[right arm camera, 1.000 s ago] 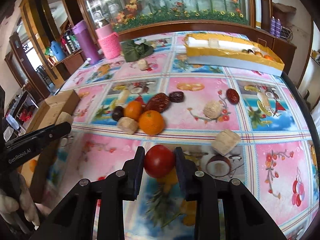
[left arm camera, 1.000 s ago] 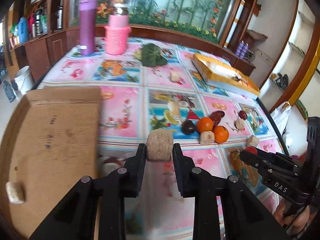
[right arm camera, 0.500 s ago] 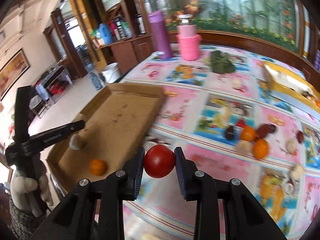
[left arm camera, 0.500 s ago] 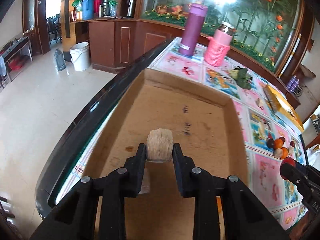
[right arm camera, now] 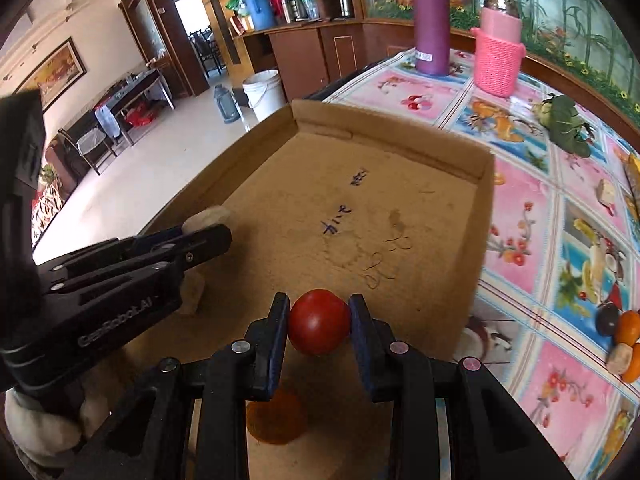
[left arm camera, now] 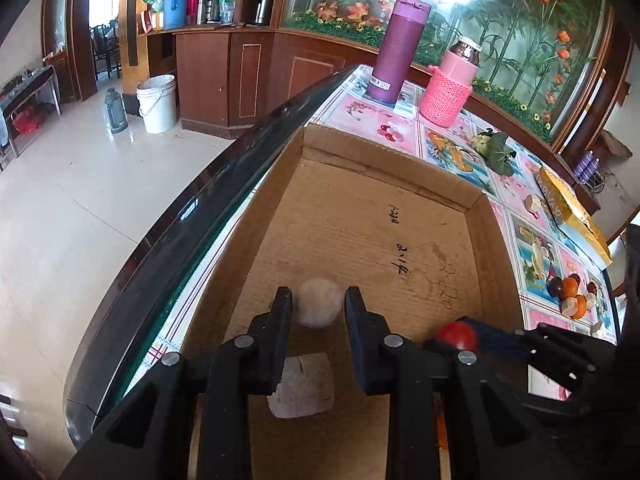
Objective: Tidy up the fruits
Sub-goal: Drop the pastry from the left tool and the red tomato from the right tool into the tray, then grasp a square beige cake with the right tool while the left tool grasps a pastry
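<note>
Holding one item apiece, both grippers hang over the cardboard tray point(left arm camera: 400, 216), which sits at the table edge. The left gripper point(left arm camera: 319, 307) pinches a pale, rough-skinned round fruit point(left arm camera: 320, 306) between its fingers, above the tray floor toward the tray's 7 o'clock corner. The right gripper point(right arm camera: 319, 322) is clamped on a red tomato point(right arm camera: 319, 321), above the near middle of the tray; in the left wrist view the same tomato point(left arm camera: 456, 336) appears at 3 o'clock of the pale fruit, the two close together but apart. Neither item touches the cardboard as far as the views show. Already inside the tray: a pale cut piece point(left arm camera: 301, 386) lying beneath the left gripper at 6 o'clock of the held fruit, and an orange fruit point(right arm camera: 276, 420) beneath the right gripper at 6 o'clock of the tomato. A further pale lump point(right arm camera: 194, 292) shows under the left gripper's fingers; whether it is the same cut piece cannot be told. Outstanding work: a cluster of loose fruits point(right arm camera: 620, 336) lies on the patterned tablecloth point(right arm camera: 540, 208) at 3 o'clock of the tray, well apart from it, including orange, dark and pale pieces. Judged progress: early to middle stage, with two items placed, two about to be released, and several left to collect. The expected next step is lowering and opening each gripper over bare cardboard, clear of the items beneath.
</note>
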`<state>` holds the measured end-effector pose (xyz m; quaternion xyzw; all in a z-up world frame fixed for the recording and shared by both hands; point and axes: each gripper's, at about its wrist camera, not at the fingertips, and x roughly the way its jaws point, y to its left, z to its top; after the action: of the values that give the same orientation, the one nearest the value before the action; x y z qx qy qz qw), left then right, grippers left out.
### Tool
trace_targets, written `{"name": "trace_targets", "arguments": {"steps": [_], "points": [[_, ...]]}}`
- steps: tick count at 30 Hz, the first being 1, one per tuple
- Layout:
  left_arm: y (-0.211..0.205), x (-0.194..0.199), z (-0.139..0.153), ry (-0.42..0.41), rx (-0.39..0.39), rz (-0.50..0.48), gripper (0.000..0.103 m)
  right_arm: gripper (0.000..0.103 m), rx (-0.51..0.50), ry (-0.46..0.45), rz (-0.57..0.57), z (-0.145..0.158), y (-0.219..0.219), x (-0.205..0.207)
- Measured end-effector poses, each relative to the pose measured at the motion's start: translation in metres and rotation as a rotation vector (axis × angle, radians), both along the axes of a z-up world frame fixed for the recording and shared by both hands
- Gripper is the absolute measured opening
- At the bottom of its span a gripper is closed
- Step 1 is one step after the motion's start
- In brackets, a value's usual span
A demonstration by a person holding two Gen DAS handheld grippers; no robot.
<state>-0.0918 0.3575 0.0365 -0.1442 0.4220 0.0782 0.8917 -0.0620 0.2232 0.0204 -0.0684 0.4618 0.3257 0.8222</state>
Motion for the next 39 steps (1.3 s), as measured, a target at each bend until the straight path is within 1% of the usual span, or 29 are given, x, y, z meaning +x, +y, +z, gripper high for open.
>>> {"name": "trace_targets", "arguments": {"steps": [4,6,9,10,12,14,18,20,27,29,39], "points": [[-0.001,-0.002,0.002,-0.009,-0.002,-0.005,0.028,0.034,-0.017,-0.01,0.011,-0.005,0.009,-0.003],[0.001,-0.004,0.003,-0.014,-0.013,-0.001,0.036,0.034,-0.014,-0.013,0.016,-0.004,0.009,-0.004],[0.004,-0.011,0.011,-0.035,-0.016,0.019,0.044,0.034,-0.007,-0.017,0.015,-0.003,0.009,-0.006],[0.005,-0.013,0.013,-0.042,-0.015,0.026,0.045,0.036,-0.002,-0.024,0.011,-0.001,0.008,-0.008],[0.006,-0.019,0.02,-0.059,-0.01,0.039,0.051,0.041,0.01,-0.036,0.006,0.006,0.006,-0.013],[0.004,-0.025,0.028,-0.081,0.005,0.054,0.055,0.05,0.026,-0.053,-0.006,0.013,-0.001,-0.017],[-0.005,-0.037,0.044,-0.118,0.054,0.068,0.062,0.056,0.066,-0.086,-0.052,0.027,-0.024,-0.027],[-0.013,-0.042,0.051,-0.136,0.083,0.069,0.063,0.06,0.091,-0.09,-0.08,0.032,-0.038,-0.031],[-0.052,-0.058,0.071,-0.191,0.188,0.033,0.07,0.061,0.139,-0.091,-0.181,0.041,-0.087,-0.047],[-0.064,-0.062,0.076,-0.204,0.217,0.017,0.07,0.063,0.147,-0.09,-0.205,0.041,-0.1,-0.051],[-0.112,-0.069,0.088,-0.231,0.301,-0.065,0.072,0.065,0.189,-0.086,-0.294,0.04,-0.157,-0.066]]}}
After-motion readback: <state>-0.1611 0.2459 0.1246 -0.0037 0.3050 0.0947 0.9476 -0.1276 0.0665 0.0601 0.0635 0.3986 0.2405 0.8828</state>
